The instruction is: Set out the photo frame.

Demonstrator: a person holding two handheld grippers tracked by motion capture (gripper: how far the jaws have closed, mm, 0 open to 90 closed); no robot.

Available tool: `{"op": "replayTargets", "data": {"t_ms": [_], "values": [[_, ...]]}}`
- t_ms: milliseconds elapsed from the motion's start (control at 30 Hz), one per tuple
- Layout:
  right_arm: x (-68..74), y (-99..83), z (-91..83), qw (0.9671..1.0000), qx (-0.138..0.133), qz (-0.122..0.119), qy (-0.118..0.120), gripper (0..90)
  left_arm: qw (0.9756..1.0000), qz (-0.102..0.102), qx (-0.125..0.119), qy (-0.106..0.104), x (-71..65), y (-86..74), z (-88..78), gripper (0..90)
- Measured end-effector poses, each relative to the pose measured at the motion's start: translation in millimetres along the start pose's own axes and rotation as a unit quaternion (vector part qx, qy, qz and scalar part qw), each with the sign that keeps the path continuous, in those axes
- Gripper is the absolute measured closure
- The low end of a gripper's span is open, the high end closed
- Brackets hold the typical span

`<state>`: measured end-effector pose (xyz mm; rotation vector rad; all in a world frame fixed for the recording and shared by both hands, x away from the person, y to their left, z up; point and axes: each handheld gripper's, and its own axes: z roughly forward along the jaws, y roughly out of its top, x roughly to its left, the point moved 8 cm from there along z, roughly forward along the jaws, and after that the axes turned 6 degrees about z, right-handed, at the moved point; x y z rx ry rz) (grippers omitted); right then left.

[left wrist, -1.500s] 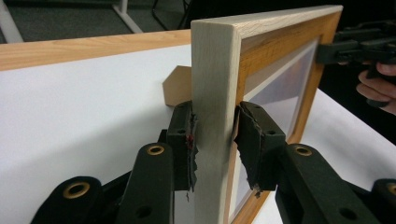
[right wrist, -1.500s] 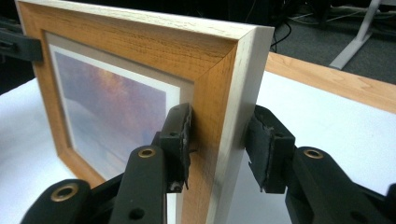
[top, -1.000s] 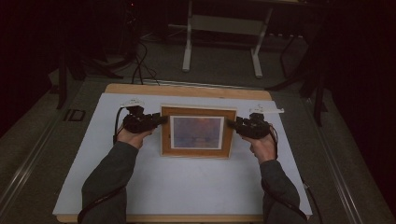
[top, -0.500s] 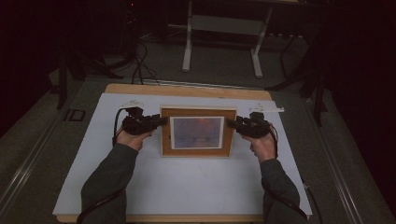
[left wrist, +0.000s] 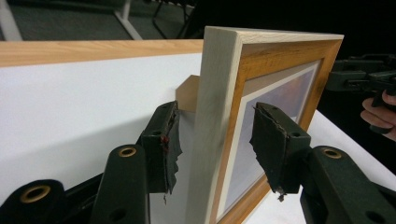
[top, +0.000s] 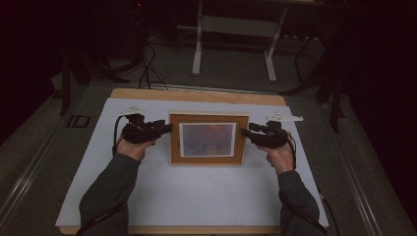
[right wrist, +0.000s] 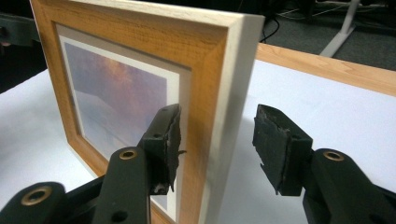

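Both tools, left (top: 164, 129) and right (top: 247, 132), have just opened, straddling the picture frame (top: 208, 139) unclamped.

The picture frame (left wrist: 261, 65) has its lower edge cut off in both gripper views.

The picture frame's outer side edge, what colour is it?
Pale whitish grey, unlike the orange-brown wooden front of the picture frame; it shows best in the right gripper view.

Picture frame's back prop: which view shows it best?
Left gripper view: the wooden prop juts out behind the picture frame, resting on the white table. The right gripper view shows the frame's front and side edge; the high view shows its front from above.
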<state>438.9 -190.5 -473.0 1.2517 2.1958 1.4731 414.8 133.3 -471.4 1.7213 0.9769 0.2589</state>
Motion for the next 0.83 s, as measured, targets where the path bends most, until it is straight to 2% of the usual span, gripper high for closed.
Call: {"op": "replayTargets", "data": {"t_ms": [167,300,433,533,667,700,767,833], "values": [[-2.0,-2.3,-9.4,1.0000,-0.002,0.000,-0.004,57.7,0.9996,0.004,-0.009,0.027,7.5,-3.4,-19.9,54.5],[-4.2,-3.4,-16.6,0.9999,-0.004,-0.004,-0.010,68.6,0.9988,0.001,-0.012,0.047,14.2,-6.9,-32.6,58.2],[-6.1,-7.3,-20.2,0.9997,0.005,-0.014,-0.021,76.7,0.9969,0.017,0.005,0.077,20.8,-16.9,-40.8,65.8],[-8.1,-11.3,-20.4,0.9993,0.012,-0.020,-0.029,79.0,0.9957,0.019,0.014,0.090,25.1,-25.4,-44.7,68.2],[-10.7,-19.9,-19.2,0.9986,0.025,-0.023,-0.039,79.9,0.9925,0.011,0.029,0.119,34.3,-43.8,-50.1,66.4],[-10.7,-19.9,-19.2,0.9986,0.025,-0.023,-0.039,79.9,0.9925,0.011,0.029,0.119,34.3,-43.8,-50.1,65.5],[-13.1,-25.6,-18.2,0.9981,0.032,-0.026,-0.046,80.6,0.9900,0.002,0.036,0.136,39.1,-54.5,-53.1,64.6],[-16.9,-33.1,-18.1,0.9968,0.042,-0.033,-0.060,80.9,0.9876,0.002,0.040,0.152,40.7,-64.0,-55.1,63.1]]}}
